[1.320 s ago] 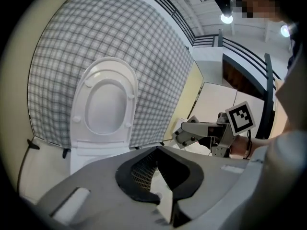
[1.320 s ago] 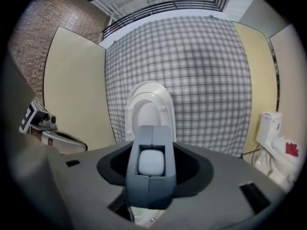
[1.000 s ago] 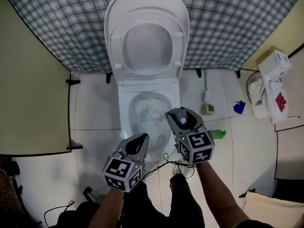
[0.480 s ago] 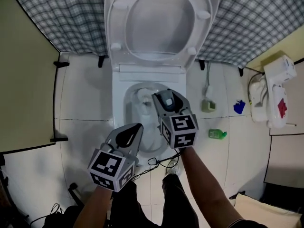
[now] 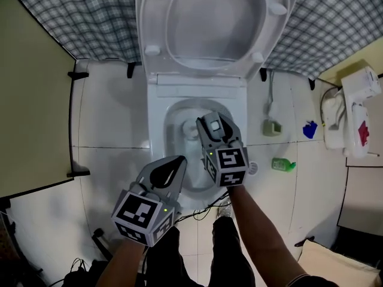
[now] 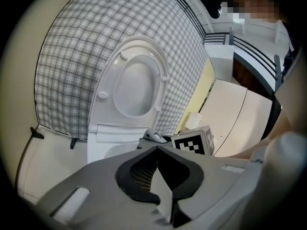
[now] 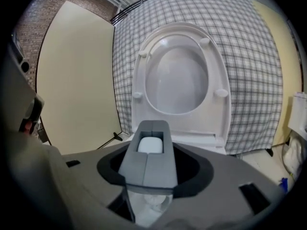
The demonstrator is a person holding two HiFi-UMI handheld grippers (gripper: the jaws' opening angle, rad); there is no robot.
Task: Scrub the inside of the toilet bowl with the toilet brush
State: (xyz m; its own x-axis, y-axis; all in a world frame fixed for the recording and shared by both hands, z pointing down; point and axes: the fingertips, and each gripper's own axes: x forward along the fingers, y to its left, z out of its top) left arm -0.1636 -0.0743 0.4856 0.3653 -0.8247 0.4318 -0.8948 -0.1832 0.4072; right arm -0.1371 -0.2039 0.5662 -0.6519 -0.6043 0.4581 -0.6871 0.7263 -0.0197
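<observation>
Both claws have sunk toward the toilet bowl since a second ago, and the raised seat now fills the top of the head view. There the right claw hangs over the bowl at centre, pressed together on nothing. The left claw, lower left at the bowl's front edge, is likewise closed and empty. The toilet brush seems to be the thin handle at right, standing in its holder on the floor, well apart from both claws. Fetching it looks like the step in hand: the right claw should swing right, spread, and take the handle high so the head lifts clear. The bowl holds only a pale patch, too blurred to name. In the left gripper view the left claw is closed, with the seat beyond. In the right gripper view the right claw shows its halves touching, with the bowl beneath.
</observation>
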